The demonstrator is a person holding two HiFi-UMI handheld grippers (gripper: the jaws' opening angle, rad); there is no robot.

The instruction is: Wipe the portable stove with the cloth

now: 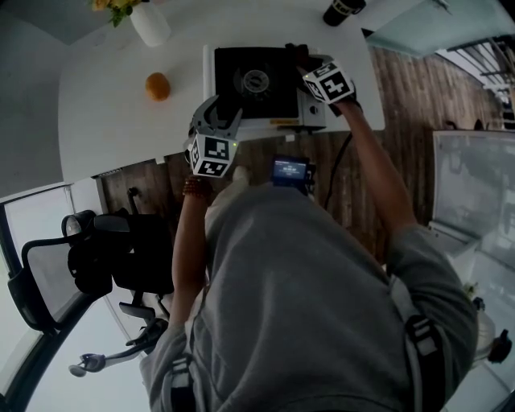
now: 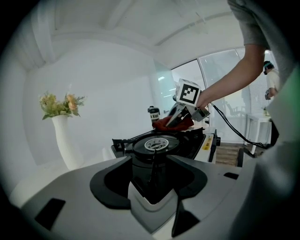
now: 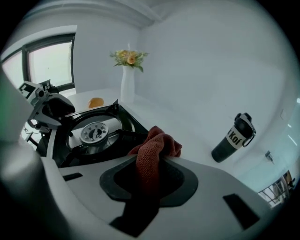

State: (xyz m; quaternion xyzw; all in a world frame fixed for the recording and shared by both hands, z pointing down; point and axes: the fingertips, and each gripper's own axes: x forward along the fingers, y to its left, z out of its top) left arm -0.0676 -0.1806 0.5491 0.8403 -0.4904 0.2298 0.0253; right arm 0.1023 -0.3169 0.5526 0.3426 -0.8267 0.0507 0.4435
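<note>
The portable stove (image 1: 256,83), black on top with a round burner (image 3: 93,133), sits near the front edge of the white table (image 1: 113,121). My right gripper (image 3: 150,168) is shut on the red-brown cloth (image 3: 153,152) and holds it over the stove's far right corner. From the left gripper view I see that cloth (image 2: 165,123) bunched under the right gripper (image 2: 182,117). My left gripper (image 2: 152,158) is at the stove's front left corner, pointing at the burner (image 2: 155,144). Its jaws are together, and I see nothing between them.
An orange (image 1: 158,86) lies left of the stove. A white vase (image 1: 150,22) with flowers stands at the back left. A dark bottle (image 3: 233,137) is at the back right. An office chair (image 1: 96,257) stands on the floor to my left.
</note>
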